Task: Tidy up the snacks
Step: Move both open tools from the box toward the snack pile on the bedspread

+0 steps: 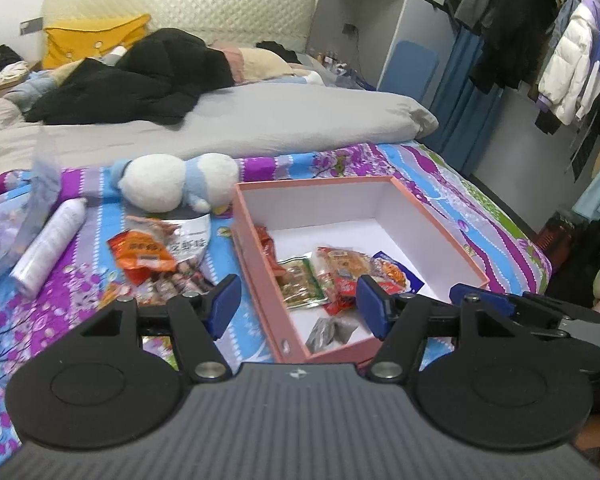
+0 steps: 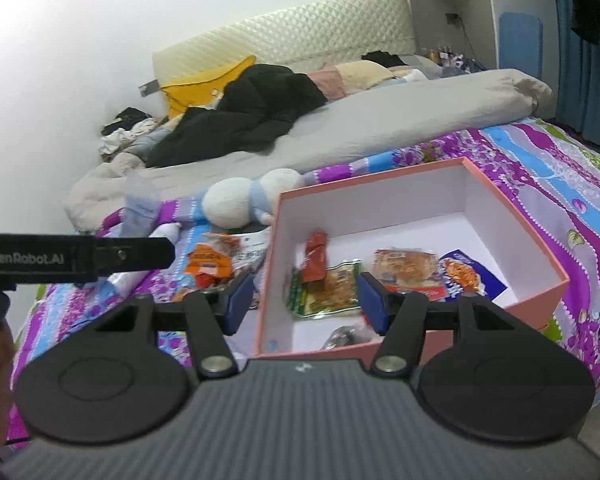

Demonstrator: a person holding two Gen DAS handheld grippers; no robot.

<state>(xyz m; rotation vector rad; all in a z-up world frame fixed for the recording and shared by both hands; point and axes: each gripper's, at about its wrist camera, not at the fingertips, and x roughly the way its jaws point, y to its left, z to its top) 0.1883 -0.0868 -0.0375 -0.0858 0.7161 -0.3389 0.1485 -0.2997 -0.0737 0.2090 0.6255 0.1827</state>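
Hovering, both tools unclenched, empty: left tool (image 1: 298, 304); right tool (image 2: 304, 300); crinkly packets (image 2: 328, 288) in square pink box (image 2: 420, 170).

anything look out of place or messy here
Yes. A pile of snack packets still lies loose on the bedspread, left of the pink box, beside a white spray can and a plush toy. Inside the box, the red packet leans askew against the wall.

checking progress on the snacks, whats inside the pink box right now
The pink box holds several snack packets: a red one, a green one, a clear-wrapped one, a blue one and a grey one. The right gripper hides part of its near corner.
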